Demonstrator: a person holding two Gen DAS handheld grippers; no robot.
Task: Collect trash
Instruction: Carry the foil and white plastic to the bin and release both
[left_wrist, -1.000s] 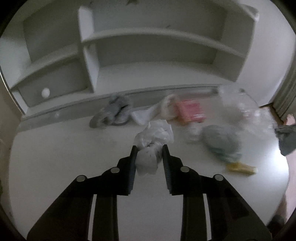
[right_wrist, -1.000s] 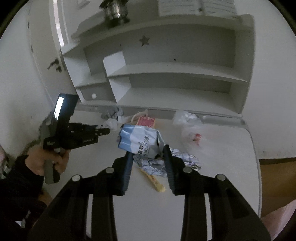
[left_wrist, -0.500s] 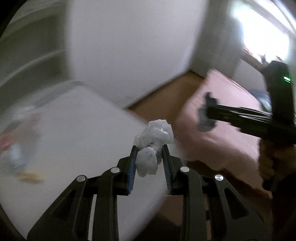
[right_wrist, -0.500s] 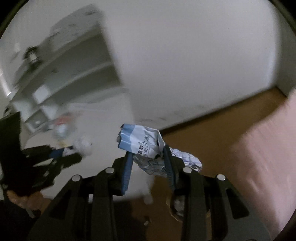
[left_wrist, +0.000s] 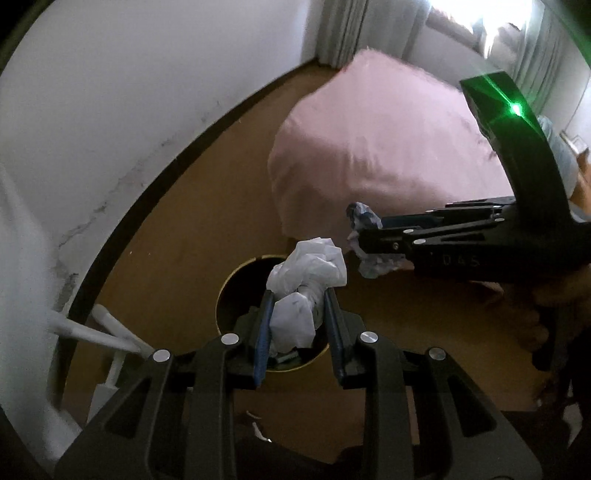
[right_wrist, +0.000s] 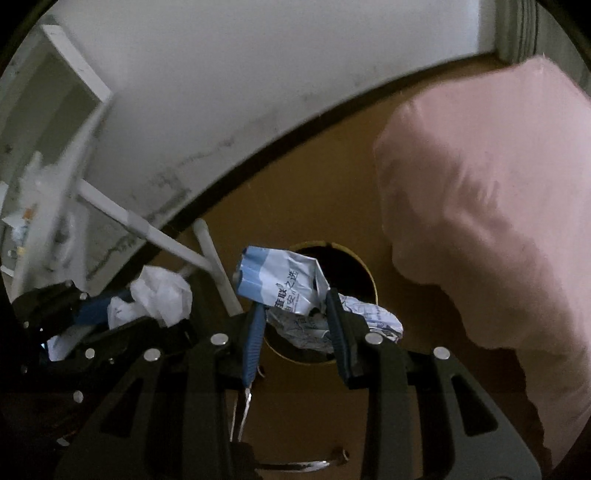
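Left gripper (left_wrist: 299, 314): clamped on white wad (left_wrist: 304, 284).
Right gripper (right_wrist: 295, 317): gripping blue wrapper (right_wrist: 277, 284), print probably Chinese.
Bin (right_wrist: 364, 266): rim near pink bed (right_wrist: 498, 221), floor between.

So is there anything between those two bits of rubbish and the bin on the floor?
Nothing visible. The left gripper is shut on a crumpled white paper wad and the right gripper on a crumpled blue-and-white wrapper. Each hangs over the open round bin, whose mouth has no lid. The pink bed cover lies off to one side.
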